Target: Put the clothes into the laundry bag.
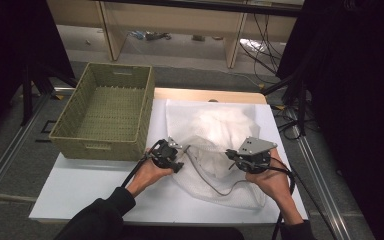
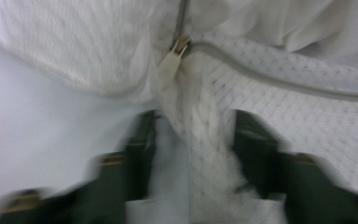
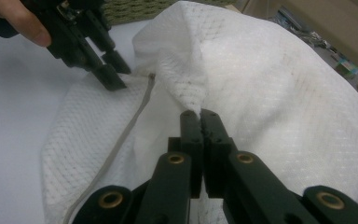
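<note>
The white mesh laundry bag (image 1: pixel 215 150) lay on the white table (image 1: pixel 80 190), just right of the woven basket (image 1: pixel 105 112), with something white and soft inside it. The right gripper (image 3: pixel 200 114) had its jaws pressed together on a raised pinch of the mesh, lifting it into a peak. The left gripper (image 2: pixel 193 140) had its jaws spread to either side of a bunched fold of mesh just below the zipper pull (image 2: pixel 173 58), not yet closed on it. The likeliest trouble was that the left jaws would close on loose mesh instead of the small pull, so the zipper would not run. The thin pinch on the right might also slip free if the hands pulled apart, letting the bag slacken and the fabric catch in the zipper track (image 3: pixel 121 140).
</note>
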Available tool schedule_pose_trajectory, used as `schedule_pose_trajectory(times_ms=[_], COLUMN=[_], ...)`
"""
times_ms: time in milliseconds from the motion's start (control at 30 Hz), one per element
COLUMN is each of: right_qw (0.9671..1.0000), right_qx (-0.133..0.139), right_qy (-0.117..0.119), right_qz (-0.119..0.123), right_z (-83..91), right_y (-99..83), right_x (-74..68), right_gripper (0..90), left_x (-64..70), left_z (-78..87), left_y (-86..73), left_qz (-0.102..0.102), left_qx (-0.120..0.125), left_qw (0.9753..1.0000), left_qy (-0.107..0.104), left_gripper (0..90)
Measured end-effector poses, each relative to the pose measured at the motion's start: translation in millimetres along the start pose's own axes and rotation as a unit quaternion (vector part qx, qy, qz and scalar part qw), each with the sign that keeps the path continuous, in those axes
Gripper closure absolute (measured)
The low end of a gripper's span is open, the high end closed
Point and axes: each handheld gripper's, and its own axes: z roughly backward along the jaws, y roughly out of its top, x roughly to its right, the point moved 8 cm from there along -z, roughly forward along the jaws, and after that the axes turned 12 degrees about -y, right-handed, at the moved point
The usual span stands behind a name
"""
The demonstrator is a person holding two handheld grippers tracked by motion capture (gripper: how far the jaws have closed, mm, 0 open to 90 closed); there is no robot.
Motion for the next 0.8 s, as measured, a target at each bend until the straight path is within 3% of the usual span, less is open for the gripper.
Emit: schedule_pose_trajectory(times_ms=[67,200,333,433,667,800], right_qw=[1.0000,1.0000,1.0000,0.9999,0.9993,0.9985], right_qx=[-0.001,-0.006,-0.004,-0.010,-0.023,-0.027], right_qy=[0.000,0.000,-0.001,0.004,0.027,0.043], right_qz=[-0.002,-0.003,-0.001,0.000,0.013,0.018], right_z=[0.1,-0.2,-0.6,-1.6,-4.1,-0.8], right_y=[-0.6,-2.6,-2.6,-4.7,-13.3,-22.6], right_x=[0.5,0.2,0.7,-2.7,-21.0,-32.2], right_gripper=[90.0,90.0,90.0,90.0,90.0,90.0], left_x=[2.2,12.4,21.8,30.2,43.0,54.4], left_z=[4.4,32.5,65.7,79.5,77.6,76.5], left_y=[-3.1,-21.5,-49.3,-66.2,-77.1,-84.7], left_qz=[-0.020,-0.039,-0.030,-0.014,-0.020,-0.047], left_qx=[-0.005,-0.007,0.019,0.035,0.020,0.001], left_qw=[0.9997,0.9992,0.9994,0.9990,0.9986,0.9976], left_qy=[0.010,-0.002,0.003,-0.025,-0.045,-0.050], left_gripper=[86.2,88.3,88.4,88.3,88.2,88.2])
